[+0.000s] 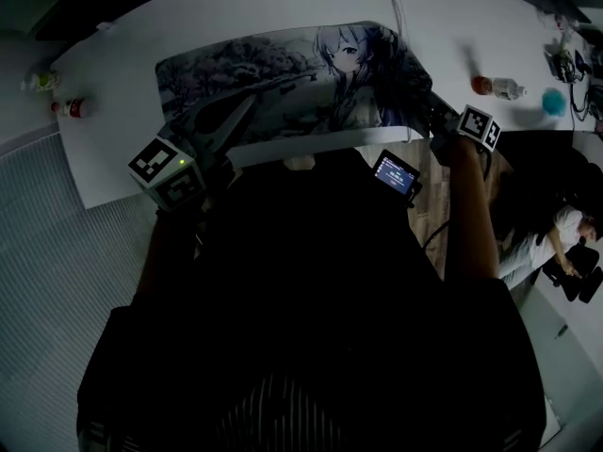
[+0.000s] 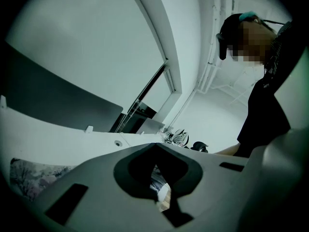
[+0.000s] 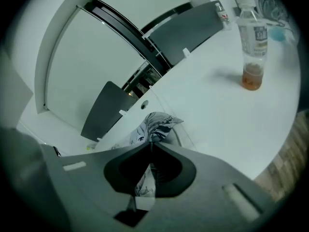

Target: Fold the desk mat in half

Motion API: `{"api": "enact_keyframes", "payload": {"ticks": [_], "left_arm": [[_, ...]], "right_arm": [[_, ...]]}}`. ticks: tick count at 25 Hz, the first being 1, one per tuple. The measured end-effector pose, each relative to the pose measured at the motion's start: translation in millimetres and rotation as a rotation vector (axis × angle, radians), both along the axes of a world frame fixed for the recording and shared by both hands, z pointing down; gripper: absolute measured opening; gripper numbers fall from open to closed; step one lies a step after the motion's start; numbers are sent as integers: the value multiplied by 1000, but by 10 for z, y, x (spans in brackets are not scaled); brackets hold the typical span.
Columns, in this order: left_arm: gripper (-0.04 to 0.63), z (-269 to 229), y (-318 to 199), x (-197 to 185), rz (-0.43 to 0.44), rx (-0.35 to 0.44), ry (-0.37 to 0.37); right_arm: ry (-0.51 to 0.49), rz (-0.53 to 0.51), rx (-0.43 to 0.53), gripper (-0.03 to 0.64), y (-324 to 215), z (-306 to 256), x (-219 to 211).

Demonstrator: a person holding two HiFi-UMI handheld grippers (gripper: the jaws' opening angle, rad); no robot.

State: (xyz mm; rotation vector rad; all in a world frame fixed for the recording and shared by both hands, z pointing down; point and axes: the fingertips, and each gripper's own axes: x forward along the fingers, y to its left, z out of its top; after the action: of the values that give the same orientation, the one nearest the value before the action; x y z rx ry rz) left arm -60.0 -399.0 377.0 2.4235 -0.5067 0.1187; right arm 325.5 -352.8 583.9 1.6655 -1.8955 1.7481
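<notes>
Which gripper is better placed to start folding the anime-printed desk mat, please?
Right, probably: the right gripper is shut on the anime-printed desk mat, while the left gripper hovers shut above it, seemingly empty.

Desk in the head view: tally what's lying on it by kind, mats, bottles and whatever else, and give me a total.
Mat: 1
Bottles: 3
Teal round thing: 1
Total: 5
The cables at the desk's right edge are too tangled to count.
</notes>
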Motion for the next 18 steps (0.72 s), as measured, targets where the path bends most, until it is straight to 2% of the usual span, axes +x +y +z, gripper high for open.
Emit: {"api": "enact_keyframes", "payload": {"ticks": [4,13,18], "left_arm": [[5,-11,-98,-505,-22,11,21],[5,-32,-96,-1188,-34,7,26],[5,-41,-67,-1479,-29,20,37]], "right_arm": [[-29,51,41,26,-249,-391,-573],[-40,89,80,26,-410,-584,-1122],[-36,55,126,26,-519,-746,-1530]]}}
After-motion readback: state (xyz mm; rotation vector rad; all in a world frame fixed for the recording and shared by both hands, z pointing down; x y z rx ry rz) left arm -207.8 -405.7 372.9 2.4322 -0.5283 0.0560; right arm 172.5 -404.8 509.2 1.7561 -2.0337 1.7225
